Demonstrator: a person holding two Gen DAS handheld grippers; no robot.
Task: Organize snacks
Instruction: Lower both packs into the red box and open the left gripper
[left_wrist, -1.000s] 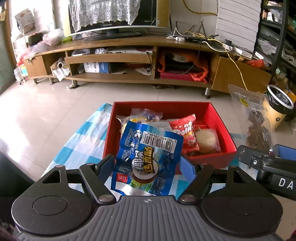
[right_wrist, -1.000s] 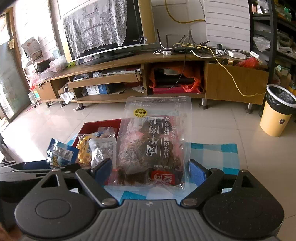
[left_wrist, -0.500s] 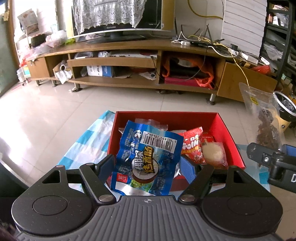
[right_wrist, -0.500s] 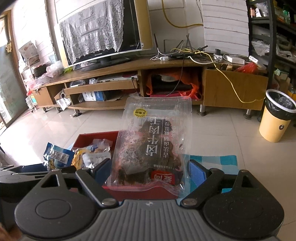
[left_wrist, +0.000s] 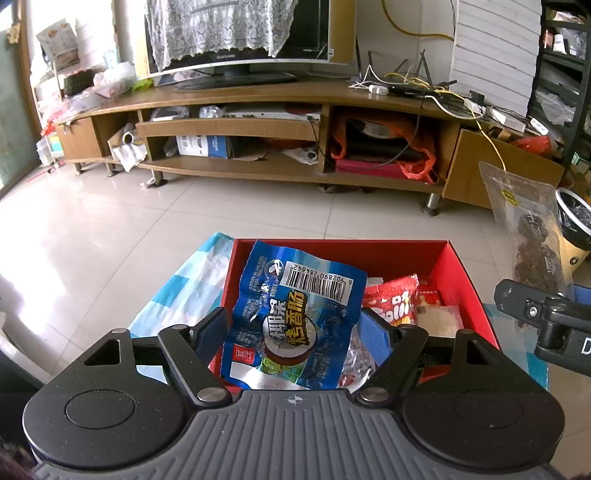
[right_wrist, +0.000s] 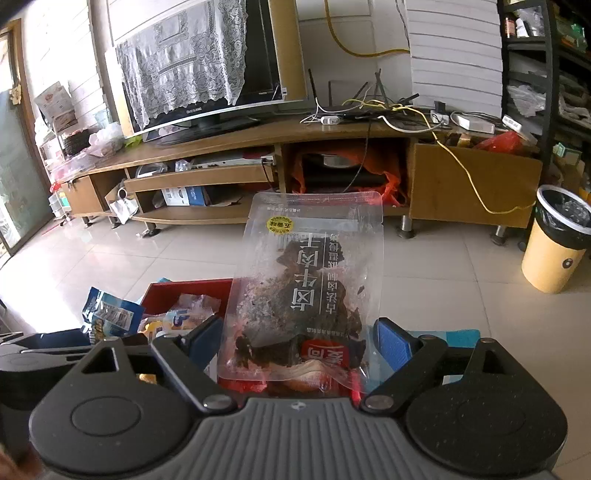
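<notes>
Left gripper (left_wrist: 295, 334): you have it pinching the blue coconut snack packet (left_wrist: 295, 317) by its sides; the packet stands upright over the near-left part of the red box (left_wrist: 465, 273).
Right gripper (right_wrist: 295, 345): you hold the clear jerky pouch (right_wrist: 306, 280) between its blue pads, upright, over the box's right side as far as the view shows.
Box contents: a red candy bag (left_wrist: 393, 299) and a pale wrapped bun (left_wrist: 439, 319) already lie inside, on the right.
Step in hand: likely lowering both packs into the box.
How to do it well: drop your left pack into the freer left half; lower before you spread the fingers so it does not flop onto the checked cloth (left_wrist: 184, 291).
Jerky pouch: it is tall and floppy, so lay it flat on top, last.
Watch: keep your two grippers apart over the box.
</notes>
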